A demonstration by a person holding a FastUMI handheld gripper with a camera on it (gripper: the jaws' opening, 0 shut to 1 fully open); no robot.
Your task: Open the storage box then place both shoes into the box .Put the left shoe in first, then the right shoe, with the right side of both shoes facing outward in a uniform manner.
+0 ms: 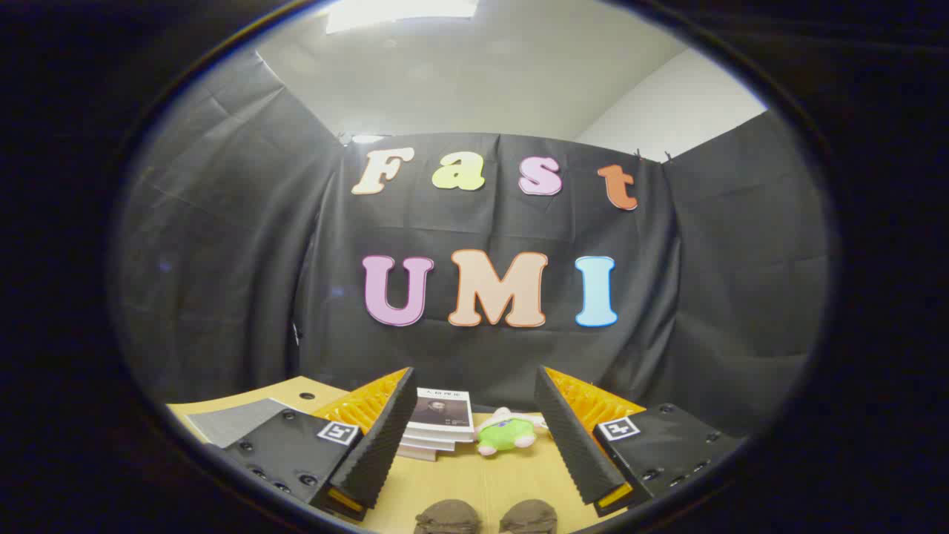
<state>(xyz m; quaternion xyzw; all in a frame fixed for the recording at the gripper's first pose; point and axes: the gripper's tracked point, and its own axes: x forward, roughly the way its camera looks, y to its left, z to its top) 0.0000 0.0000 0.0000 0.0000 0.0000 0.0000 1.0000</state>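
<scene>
Claw (474, 437) is hanging wide open over the table (482, 482), gripping nothing, fingers (378, 445) spread well apart. Two shoes (485, 517) are sitting side by side on the table, low between the fingers, only their tops showing. Beyond the fingers, books (439, 426) are lying stacked just beside a green plush toy (506, 432), near the cloth wall (482, 348).
</scene>
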